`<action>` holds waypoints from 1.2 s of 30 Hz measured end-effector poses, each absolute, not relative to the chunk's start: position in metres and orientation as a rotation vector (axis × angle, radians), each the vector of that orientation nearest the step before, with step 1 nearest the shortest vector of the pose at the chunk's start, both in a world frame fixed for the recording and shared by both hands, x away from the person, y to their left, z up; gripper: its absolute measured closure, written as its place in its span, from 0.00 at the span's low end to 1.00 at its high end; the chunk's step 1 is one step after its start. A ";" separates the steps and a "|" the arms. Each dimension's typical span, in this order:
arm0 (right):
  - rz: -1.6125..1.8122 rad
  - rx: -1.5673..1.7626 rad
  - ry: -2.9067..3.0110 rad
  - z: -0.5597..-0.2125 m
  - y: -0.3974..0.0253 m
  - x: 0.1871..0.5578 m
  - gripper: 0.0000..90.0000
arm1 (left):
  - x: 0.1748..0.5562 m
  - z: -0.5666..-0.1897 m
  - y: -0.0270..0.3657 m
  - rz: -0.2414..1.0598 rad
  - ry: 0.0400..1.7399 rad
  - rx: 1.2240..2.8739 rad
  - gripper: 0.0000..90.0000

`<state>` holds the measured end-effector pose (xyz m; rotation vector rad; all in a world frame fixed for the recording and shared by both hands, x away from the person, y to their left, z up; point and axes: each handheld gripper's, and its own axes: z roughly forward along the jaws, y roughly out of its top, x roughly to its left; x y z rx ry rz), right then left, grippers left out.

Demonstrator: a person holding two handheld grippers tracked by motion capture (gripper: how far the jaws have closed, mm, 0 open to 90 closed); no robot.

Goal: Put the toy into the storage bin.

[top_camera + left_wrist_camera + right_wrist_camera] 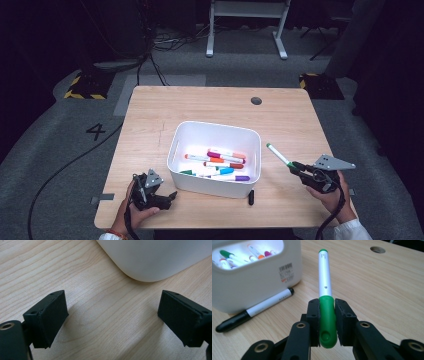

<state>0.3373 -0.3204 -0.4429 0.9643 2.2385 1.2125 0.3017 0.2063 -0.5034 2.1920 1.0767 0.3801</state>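
Right gripper [327, 322] fingers clamped on the green marker [325, 285] by its cap end, held off the table [210, 102] right of the bin [216, 131], tip pointing toward it. Left gripper [112, 315] fingers wide, nothing between them, low over the table just beside the bin's near-left corner. Black marker [254, 308] lies on the table against the bin's front wall.

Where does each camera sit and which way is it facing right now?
High view: above the person's side, looking forward and down on the table; both hands and forearms show.
Left gripper view: on the left hand-held gripper, facing the bin corner; open jaws show.
Right gripper view: on the right hand-held gripper, along the green marker; jaws show.
All share the bin.
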 end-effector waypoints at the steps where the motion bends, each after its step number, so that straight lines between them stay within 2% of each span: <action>1: 1.216 0.956 2.234 -0.440 -0.320 0.337 0.84 | 0.302 -0.503 0.206 0.382 1.079 2.191 0.10; 21: 1.327 0.811 2.208 -0.386 -0.298 0.348 0.84 | 0.302 -0.503 0.206 0.382 1.079 2.191 0.10; 29: 1.346 0.699 2.226 -0.351 -0.272 0.361 0.84 | 0.302 -0.503 0.206 0.382 1.078 2.192 0.10; 36: 1.333 0.626 2.307 -0.343 -0.235 0.376 0.84 | 0.302 -0.503 0.206 0.377 1.074 2.194 0.10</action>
